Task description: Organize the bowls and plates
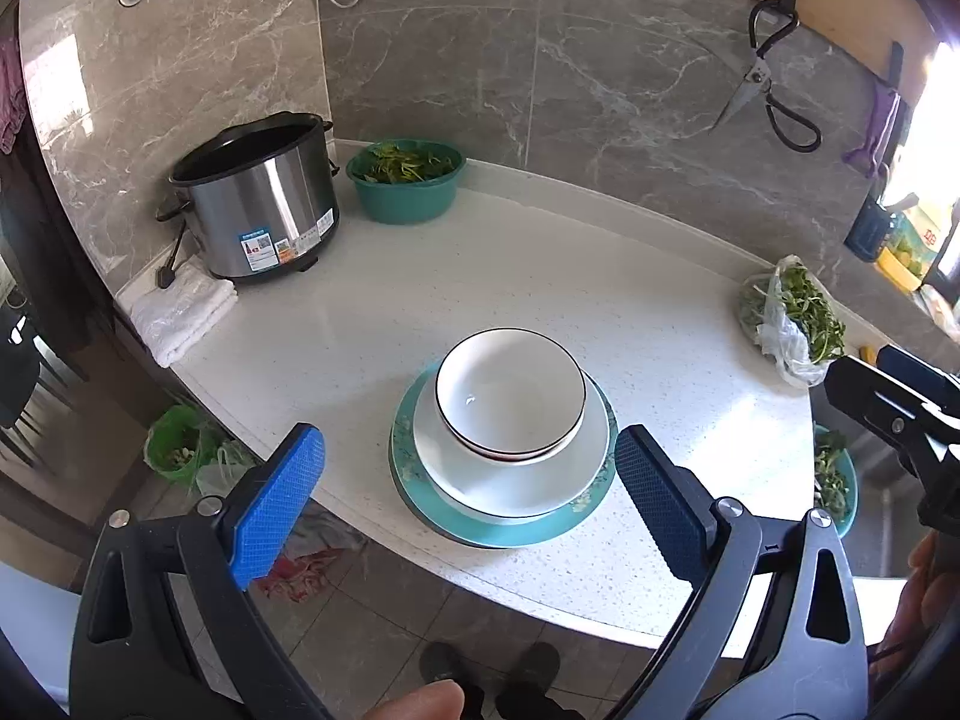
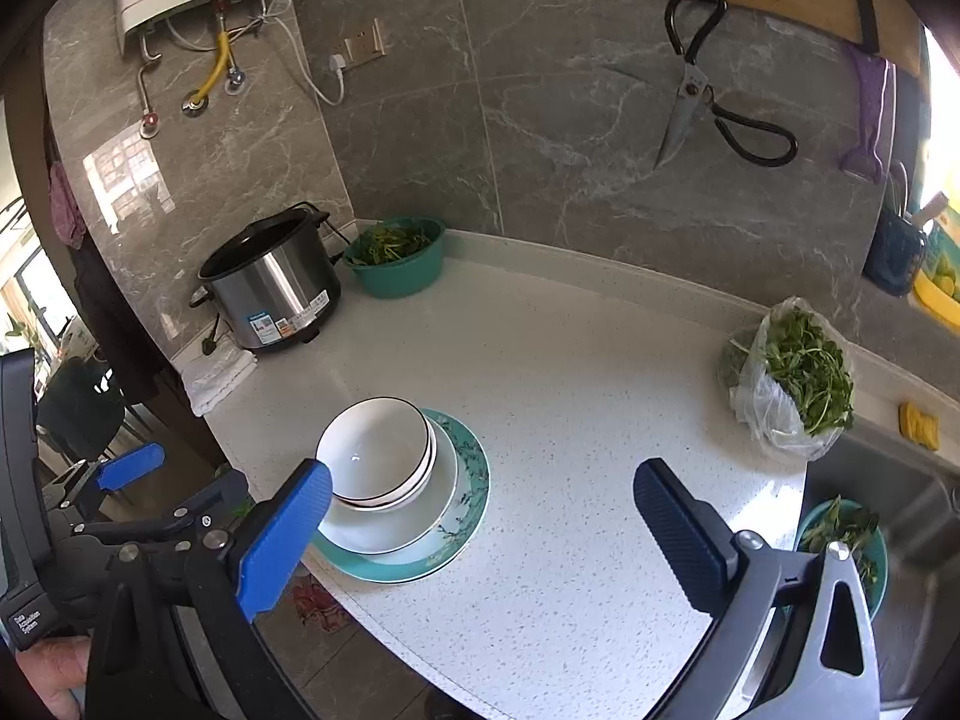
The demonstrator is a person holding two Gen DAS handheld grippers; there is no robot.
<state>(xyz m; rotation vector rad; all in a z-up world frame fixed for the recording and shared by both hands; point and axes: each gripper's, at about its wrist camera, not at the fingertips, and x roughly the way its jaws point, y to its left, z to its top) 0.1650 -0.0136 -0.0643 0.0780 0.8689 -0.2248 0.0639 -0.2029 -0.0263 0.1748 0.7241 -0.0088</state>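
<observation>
On the white counter stands one stack: a teal patterned plate at the bottom, a white plate on it, and white bowls with dark rims nested on top. The same stack shows in the right wrist view, with the bowls over the white plate and the teal plate. My left gripper hovers open above the stack's near edge, holding nothing. My right gripper is open and empty, raised to the right of the stack.
A steel cooker pot and a teal basin of greens stand at the back left, with a folded white cloth beside them. A plastic bag of greens lies at the right, near the sink. Scissors hang on the wall.
</observation>
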